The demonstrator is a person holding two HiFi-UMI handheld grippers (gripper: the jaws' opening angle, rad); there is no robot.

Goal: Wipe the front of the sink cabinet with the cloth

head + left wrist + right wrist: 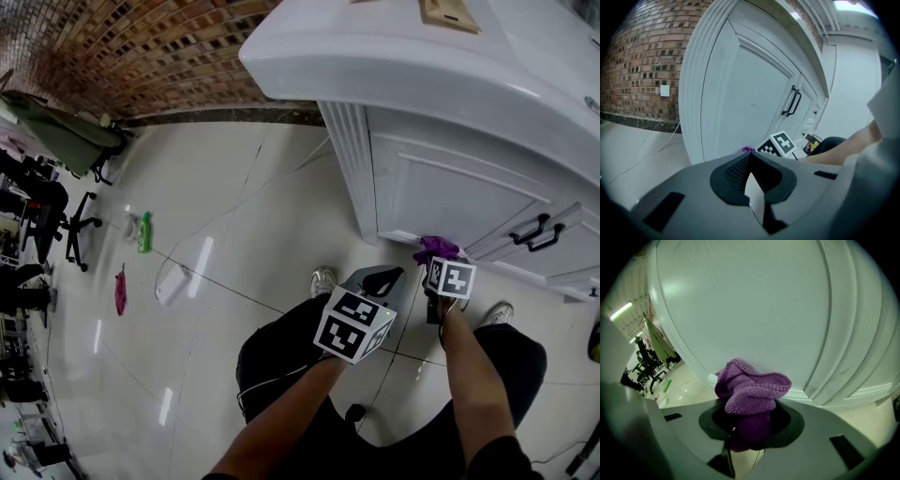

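Low on the sink cabinet (441, 187) | our right tongs (751, 423) grip the purple cloth (752, 389), pressed to the white door (740, 301) | our left tongs (750, 158) clenched, empty, just beside.

The right tongs (437, 262) press a purple cloth (437, 248), seemingly against the cabinet (450, 187).

The purple cloth (751, 389) is fuzzy. The white sink cabinet (450, 192) looks smooth and shiny. The floor (225, 216) tiles shine. The brick wall (141, 56) is rough.
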